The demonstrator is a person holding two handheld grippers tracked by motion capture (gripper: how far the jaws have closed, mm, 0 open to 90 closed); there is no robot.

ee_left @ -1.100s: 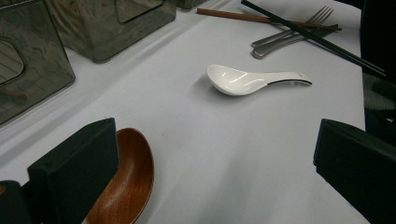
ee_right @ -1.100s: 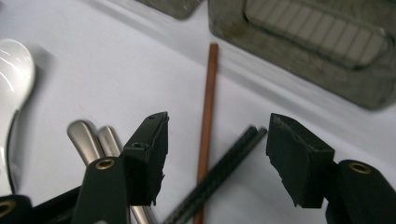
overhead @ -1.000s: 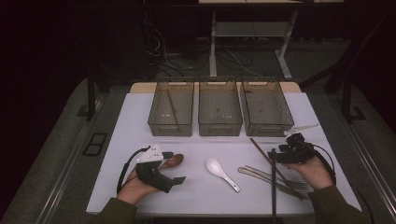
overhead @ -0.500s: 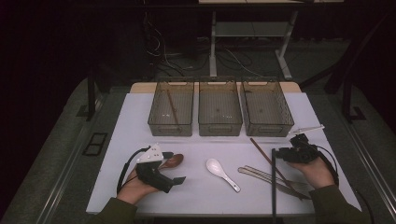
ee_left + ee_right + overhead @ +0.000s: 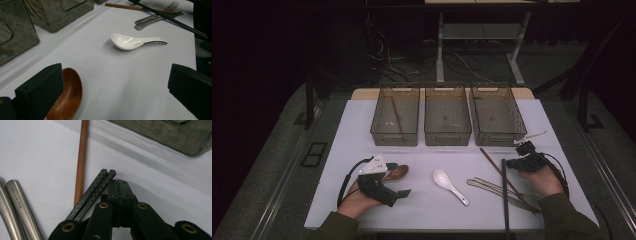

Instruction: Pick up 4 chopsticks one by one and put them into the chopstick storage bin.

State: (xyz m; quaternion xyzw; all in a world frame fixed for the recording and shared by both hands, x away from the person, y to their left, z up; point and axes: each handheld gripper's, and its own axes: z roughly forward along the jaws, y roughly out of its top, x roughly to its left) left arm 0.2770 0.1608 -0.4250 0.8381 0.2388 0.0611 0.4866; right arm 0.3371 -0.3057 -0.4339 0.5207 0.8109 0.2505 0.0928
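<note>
My left gripper (image 5: pixel 399 181) (image 5: pixel 115 80) rests open on the white mat, and the bowl of a brown wooden spoon (image 5: pixel 398 172) (image 5: pixel 68 97) lies against its left jaw. A white ceramic spoon (image 5: pixel 450 185) (image 5: pixel 136 41) lies ahead of it, untouched. My right gripper (image 5: pixel 523 159) (image 5: pixel 117 181) is shut with nothing showing between its jaws. A pair of black chopsticks (image 5: pixel 504 195) (image 5: pixel 93 193) lies right against its left side. A brown chopstick (image 5: pixel 494 165) (image 5: pixel 81 162) lies just beyond them, beside several metal utensils (image 5: pixel 497 188) (image 5: pixel 15 207).
Three smoky clear bins (image 5: pixel 447 116) stand in a row at the back of the mat; the left bin (image 5: pixel 382 134) holds a brown chopstick (image 5: pixel 397 118). A thin white stick (image 5: pixel 532 136) lies by the right bin (image 5: pixel 497 136). The black chopsticks overhang the table's front edge.
The right gripper has shifted only slightly by the black chopsticks. The left hand and the spoons have stayed put.
</note>
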